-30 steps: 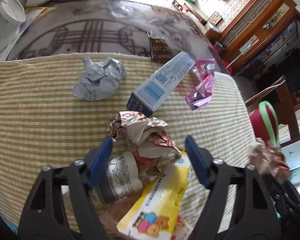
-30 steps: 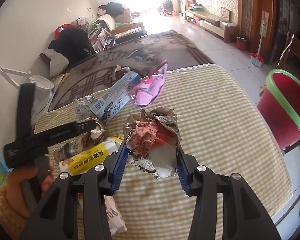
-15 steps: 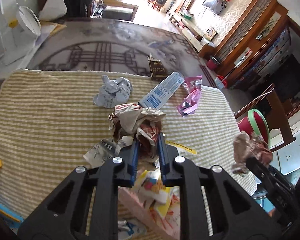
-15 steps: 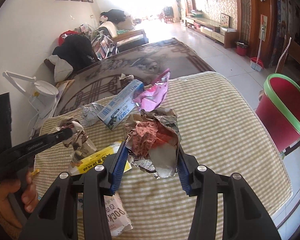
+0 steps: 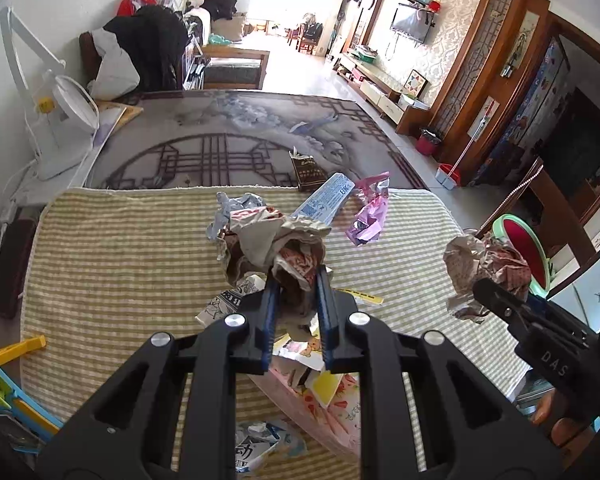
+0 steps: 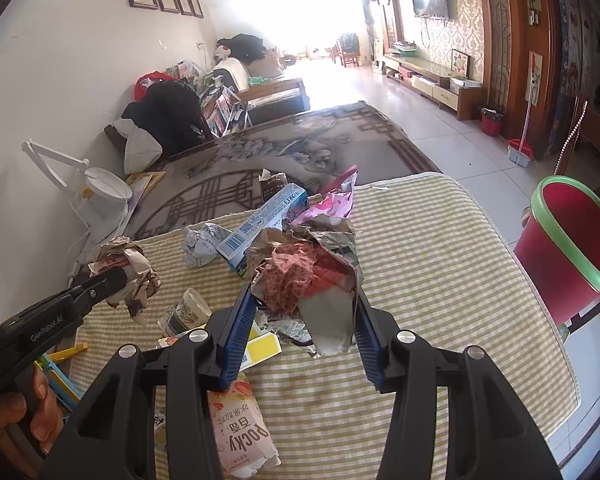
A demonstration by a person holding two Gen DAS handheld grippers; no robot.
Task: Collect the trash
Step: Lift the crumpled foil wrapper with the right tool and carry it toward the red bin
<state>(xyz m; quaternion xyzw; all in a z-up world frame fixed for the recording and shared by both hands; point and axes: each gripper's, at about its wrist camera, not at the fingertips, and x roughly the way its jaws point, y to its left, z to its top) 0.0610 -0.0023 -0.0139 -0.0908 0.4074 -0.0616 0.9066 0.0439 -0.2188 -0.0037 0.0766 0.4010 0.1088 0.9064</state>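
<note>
- Left claw (image 5: pixel 296 280) is pressed together on a crumpled brown wrapper (image 5: pixel 272 240), held above the striped surface (image 5: pixel 120 264).
- Right claw (image 6: pixel 304 316) pinches a foil wad (image 6: pixel 312 272), its jaws opening slightly, near the red bin (image 6: pixel 568 248).
- Loose wrappers (image 6: pixel 240 436) lie beneath.

The worktop's (image 6: pixel 440 280) right half toward the red bin (image 6: pixel 568 252) lies bare; wrappers (image 6: pixel 236 436) and a blue box (image 6: pixel 260 220) crowd its left half.

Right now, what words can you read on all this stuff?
"Pocky": pink box, printed upside down.
"GenRobot.AI": left gripper, on its body.
"DAS": right gripper, on its body.
Blue and white box, brown carton, other wrappers: too blurred.
</note>
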